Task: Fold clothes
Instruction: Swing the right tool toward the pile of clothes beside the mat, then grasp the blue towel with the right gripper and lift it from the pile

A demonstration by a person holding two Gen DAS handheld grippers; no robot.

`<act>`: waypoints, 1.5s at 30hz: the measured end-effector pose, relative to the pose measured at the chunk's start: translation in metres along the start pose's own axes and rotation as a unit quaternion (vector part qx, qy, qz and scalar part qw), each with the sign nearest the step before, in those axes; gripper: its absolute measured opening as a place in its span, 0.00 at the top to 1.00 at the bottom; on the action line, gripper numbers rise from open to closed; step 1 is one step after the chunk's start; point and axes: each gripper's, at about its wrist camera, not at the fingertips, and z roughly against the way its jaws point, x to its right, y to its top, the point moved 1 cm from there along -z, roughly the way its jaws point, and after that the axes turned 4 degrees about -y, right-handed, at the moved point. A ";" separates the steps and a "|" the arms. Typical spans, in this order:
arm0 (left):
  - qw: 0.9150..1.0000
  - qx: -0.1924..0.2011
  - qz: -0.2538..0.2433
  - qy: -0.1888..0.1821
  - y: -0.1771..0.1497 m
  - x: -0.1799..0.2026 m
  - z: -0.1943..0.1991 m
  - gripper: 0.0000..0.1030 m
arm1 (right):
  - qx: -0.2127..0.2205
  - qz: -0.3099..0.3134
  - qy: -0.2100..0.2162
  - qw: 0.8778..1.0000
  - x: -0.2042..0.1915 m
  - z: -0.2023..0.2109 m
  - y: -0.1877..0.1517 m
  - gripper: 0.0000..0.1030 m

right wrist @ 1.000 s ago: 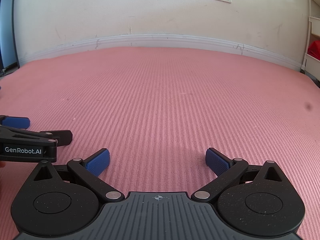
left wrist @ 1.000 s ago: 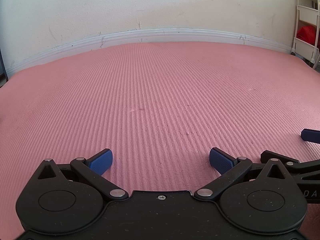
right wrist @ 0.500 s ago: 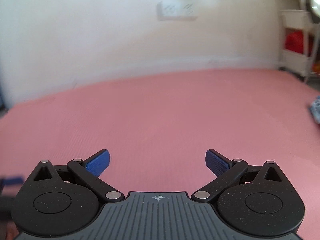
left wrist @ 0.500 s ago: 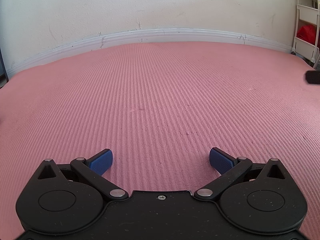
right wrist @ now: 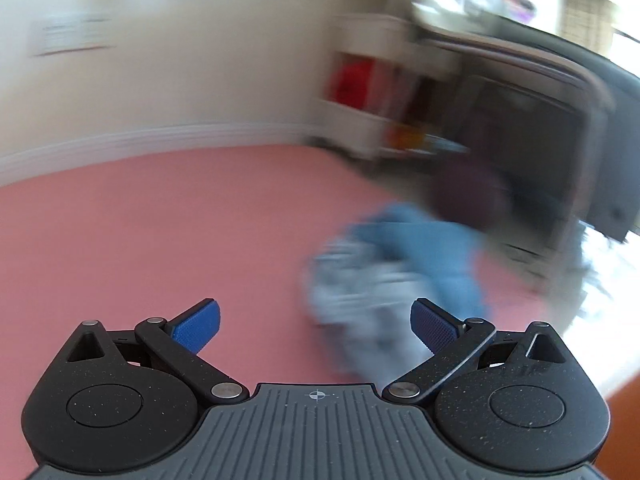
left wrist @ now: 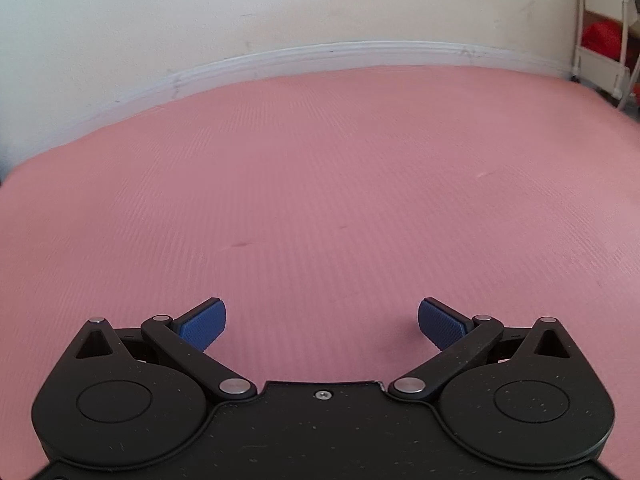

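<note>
A crumpled heap of clothes [right wrist: 384,280], blue and pale grey-white, lies on the pink mat [right wrist: 160,240] in the blurred right wrist view, just ahead and to the right of my right gripper [right wrist: 315,324]. That gripper is open with nothing between its blue pads [right wrist: 196,326]. My left gripper [left wrist: 322,324] is open too and hovers low over bare pink mat [left wrist: 320,180]; no clothing shows in its view.
A white wall with a baseboard [left wrist: 320,50] bounds the mat at the back. A white shelf unit [left wrist: 604,40] holding something red stands at the right. In the right wrist view dark furniture [right wrist: 520,128] rises behind the clothes.
My right gripper has swung quickly to the right, bringing the heap of clothes and the shelf into view. The left gripper has lifted and tilted slightly; both stay open.
</note>
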 end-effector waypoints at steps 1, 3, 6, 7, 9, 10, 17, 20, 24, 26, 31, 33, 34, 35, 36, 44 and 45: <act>1.000 0.003 -0.001 -0.006 0.002 0.003 0.000 0.01 | -0.004 -0.012 -0.022 1.000 0.011 -0.009 0.003 0.08; 1.000 0.008 -0.003 -0.018 0.006 0.010 0.000 0.01 | -0.017 -0.033 -0.050 0.998 0.034 -0.027 0.003 0.12; 0.999 -0.001 -0.012 -0.035 0.009 0.017 -0.002 0.01 | -0.038 -0.051 -0.076 0.995 0.049 -0.045 0.004 0.26; 0.999 -0.006 -0.011 -0.039 0.010 0.019 -0.003 0.01 | -0.042 -0.051 -0.079 0.995 0.047 -0.047 0.005 0.28; 0.999 -0.016 0.003 -0.045 0.014 0.020 -0.006 0.01 | -0.049 -0.045 -0.079 0.995 0.045 -0.052 0.010 0.37; 0.999 -0.021 0.009 -0.046 0.015 0.019 -0.007 0.01 | -0.052 -0.037 -0.077 0.995 0.043 -0.060 0.013 0.37; 0.997 -0.049 0.048 -0.043 0.018 0.011 -0.015 0.01 | -0.079 -0.006 -0.075 0.994 0.024 -0.094 0.032 0.48; 0.996 -0.052 0.052 -0.042 0.021 0.003 -0.013 0.01 | -0.082 -0.036 -0.078 0.993 0.033 -0.099 0.041 0.74; 0.996 -0.057 0.063 -0.041 0.027 0.005 -0.012 0.01 | -0.082 -0.069 -0.079 0.991 0.046 -0.104 0.053 0.87; 0.995 -0.057 0.069 -0.045 0.030 0.003 -0.012 0.01 | -0.069 -0.074 -0.074 0.992 0.053 -0.099 0.062 0.88; 0.994 -0.054 0.077 -0.047 0.034 -0.001 -0.011 0.01 | -0.004 -0.114 -0.063 0.991 0.072 -0.069 0.101 0.88; 0.994 -0.053 0.081 -0.049 0.039 -0.006 -0.010 0.01 | 0.025 -0.123 -0.050 0.991 0.072 -0.053 0.121 0.91; 0.994 -0.051 0.084 -0.050 0.043 -0.008 -0.009 0.01 | 0.041 -0.123 -0.042 0.991 0.070 -0.045 0.132 0.91; 0.994 -0.045 0.084 -0.051 0.044 -0.011 -0.006 0.01 | 0.056 -0.123 -0.032 0.990 0.066 -0.037 0.143 0.91; 0.995 -0.037 0.081 -0.052 0.050 -0.013 -0.003 0.01 | 0.072 -0.123 -0.020 0.990 0.062 -0.028 0.154 0.92; 0.995 0.020 0.094 -0.028 0.070 -0.058 0.031 0.01 | 0.180 -0.107 0.067 0.976 -0.006 0.030 0.250 0.96; 0.995 0.023 0.099 -0.022 0.069 -0.063 0.035 0.01 | 0.190 -0.104 0.080 0.973 -0.017 0.038 0.261 0.96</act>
